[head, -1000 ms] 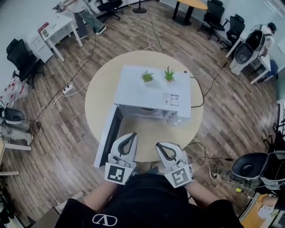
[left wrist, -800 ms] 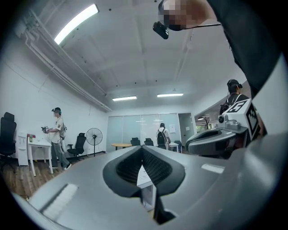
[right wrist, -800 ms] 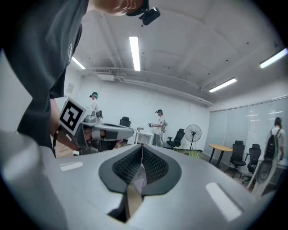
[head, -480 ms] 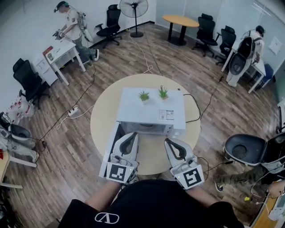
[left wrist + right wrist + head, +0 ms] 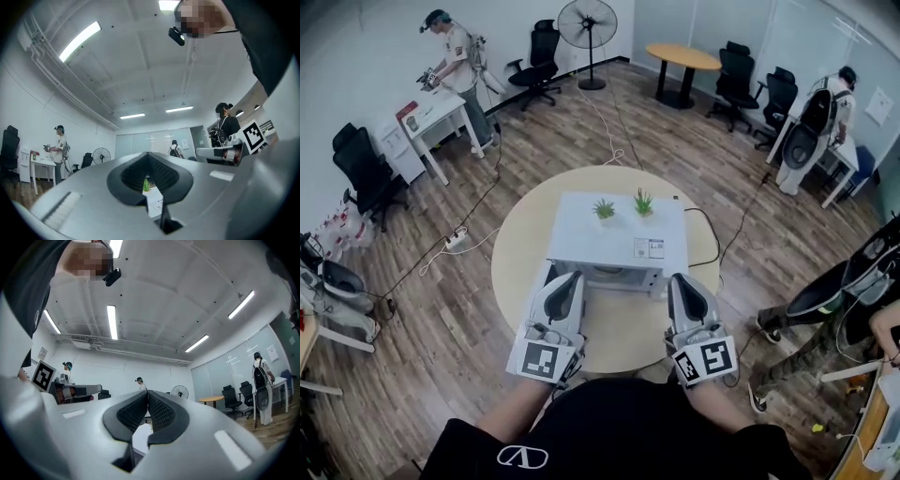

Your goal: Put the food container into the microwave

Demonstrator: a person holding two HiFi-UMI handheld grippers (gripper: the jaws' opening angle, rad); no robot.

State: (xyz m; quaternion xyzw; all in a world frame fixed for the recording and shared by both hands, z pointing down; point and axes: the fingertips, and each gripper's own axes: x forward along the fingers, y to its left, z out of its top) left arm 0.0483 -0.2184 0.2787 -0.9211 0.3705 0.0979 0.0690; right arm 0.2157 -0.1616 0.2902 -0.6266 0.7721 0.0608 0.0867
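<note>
Left hand-held gripper (image 5: 566,280) risen; plants (image 5: 604,208) atop microwave (image 5: 617,240).

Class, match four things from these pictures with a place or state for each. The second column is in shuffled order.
1 microwave
2 plants
3 fan
4 right gripper

A standing at the back of the room
B shut, nothing held
C on the round table
D on top of the microwave

Pairs: 1-C, 2-D, 3-A, 4-B
</note>
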